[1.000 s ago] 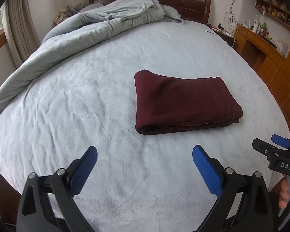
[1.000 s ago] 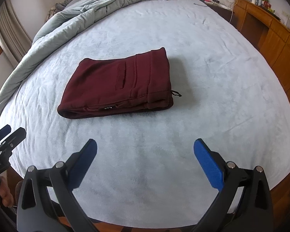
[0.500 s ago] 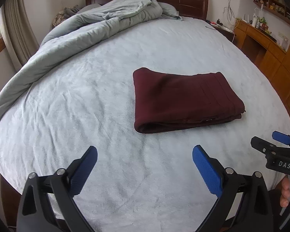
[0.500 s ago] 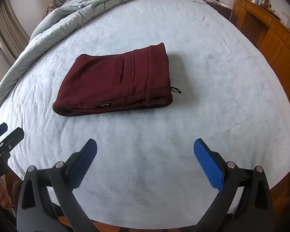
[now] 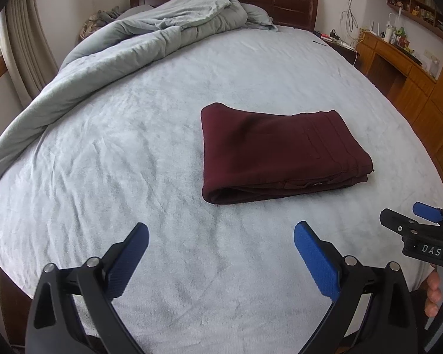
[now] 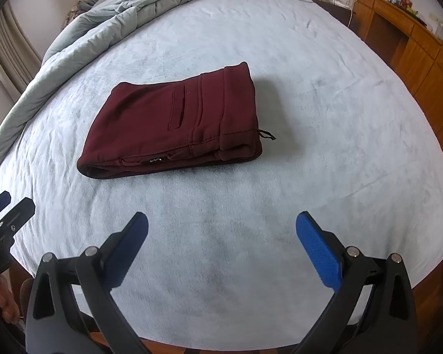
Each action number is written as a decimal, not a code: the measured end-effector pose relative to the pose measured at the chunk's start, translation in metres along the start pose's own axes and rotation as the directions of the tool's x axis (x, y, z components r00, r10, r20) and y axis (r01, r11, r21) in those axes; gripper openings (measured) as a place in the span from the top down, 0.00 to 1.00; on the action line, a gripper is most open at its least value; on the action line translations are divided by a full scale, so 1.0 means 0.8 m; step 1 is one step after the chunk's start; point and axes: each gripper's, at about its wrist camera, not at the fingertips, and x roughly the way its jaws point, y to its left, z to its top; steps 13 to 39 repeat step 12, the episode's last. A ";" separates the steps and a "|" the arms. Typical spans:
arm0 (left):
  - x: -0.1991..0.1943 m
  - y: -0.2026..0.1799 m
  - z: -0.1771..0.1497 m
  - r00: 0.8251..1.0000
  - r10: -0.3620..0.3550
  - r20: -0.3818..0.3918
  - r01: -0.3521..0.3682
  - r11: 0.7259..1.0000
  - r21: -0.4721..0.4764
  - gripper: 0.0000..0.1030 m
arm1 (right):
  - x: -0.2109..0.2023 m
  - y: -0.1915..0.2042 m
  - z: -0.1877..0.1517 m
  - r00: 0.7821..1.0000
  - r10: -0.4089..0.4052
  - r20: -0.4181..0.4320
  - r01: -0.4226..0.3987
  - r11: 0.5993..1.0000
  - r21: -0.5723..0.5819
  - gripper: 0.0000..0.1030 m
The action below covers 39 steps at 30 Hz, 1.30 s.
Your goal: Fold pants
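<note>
Gripper status: the left gripper [image 5: 221, 250] hangs with jaws spread wide and nothing between them, low in the frame above the near edge of the bed [image 5: 133, 153]. The right gripper [image 6: 221, 240] is likewise spread and empty, low in its own frame. Neither touches cloth.

Workpiece: the pants [image 6: 174, 124] lie at centre frame on the bed, well apart from both grippers, as a compact stacked rectangle with the waistband and drawcord [image 6: 267, 135] toward the right.

Assessment: folding appears complete. Correct procedure now is inspection only. Confirm the layers sit flush along the near edge, and keep both grippers clear to avoid dragging the stack. The duvet [image 5: 150, 41], at upper left, does not interfere.
</note>
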 end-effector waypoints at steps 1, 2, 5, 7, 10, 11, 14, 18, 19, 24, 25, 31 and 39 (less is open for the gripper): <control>0.000 0.000 0.000 1.000 0.000 0.000 0.000 1.000 -0.001 0.04 | 0.000 0.000 0.000 1.000 0.001 -0.001 -0.001 1.000 0.000 0.03; 0.000 0.000 0.000 1.000 0.001 -0.001 -0.001 1.000 -0.002 0.04 | 0.001 0.000 0.000 1.000 0.003 -0.002 -0.003 1.000 0.000 0.03; 0.002 0.000 0.001 1.000 -0.005 -0.007 0.005 1.000 -0.006 0.04 | 0.002 0.000 -0.001 1.000 0.002 -0.005 -0.002 1.000 0.009 0.03; 0.003 -0.002 0.001 1.000 -0.008 -0.013 0.008 1.000 -0.009 0.04 | 0.002 -0.001 -0.002 1.000 0.005 -0.005 -0.005 1.000 0.020 0.03; 0.004 -0.002 0.000 1.000 -0.008 -0.015 0.008 1.000 -0.013 0.04 | 0.002 -0.002 -0.002 1.000 0.007 -0.001 -0.007 1.000 0.028 0.03; 0.004 -0.003 0.000 1.000 -0.009 -0.017 0.009 1.000 -0.014 0.04 | 0.001 -0.002 -0.003 1.000 0.008 0.000 -0.008 1.000 0.030 0.03; 0.004 -0.003 0.000 1.000 -0.010 -0.019 0.010 1.000 -0.014 0.04 | 0.001 -0.002 -0.004 1.000 0.008 0.000 -0.008 1.000 0.030 0.03; 0.004 -0.003 0.000 1.000 -0.010 -0.019 0.010 1.000 -0.014 0.04 | 0.001 -0.002 -0.004 1.000 0.008 0.000 -0.008 1.000 0.030 0.03; 0.004 -0.003 0.000 1.000 -0.010 -0.019 0.010 1.000 -0.014 0.04 | 0.001 -0.002 -0.004 1.000 0.008 0.000 -0.008 1.000 0.030 0.03; 0.004 -0.003 0.000 1.000 -0.010 -0.019 0.010 1.000 -0.014 0.04 | 0.001 -0.002 -0.004 1.000 0.008 0.000 -0.008 1.000 0.030 0.03; 0.004 -0.003 0.000 1.000 -0.010 -0.019 0.010 1.000 -0.014 0.04 | 0.001 -0.002 -0.004 1.000 0.008 0.000 -0.008 1.000 0.030 0.03; 0.004 -0.003 0.000 1.000 -0.010 -0.019 0.010 1.000 -0.014 0.04 | 0.001 -0.002 -0.004 1.000 0.008 0.000 -0.008 1.000 0.030 0.03; 0.004 -0.003 0.000 1.000 -0.010 -0.019 0.010 1.000 -0.014 0.04 | 0.001 -0.002 -0.004 1.000 0.008 0.000 -0.008 1.000 0.030 0.03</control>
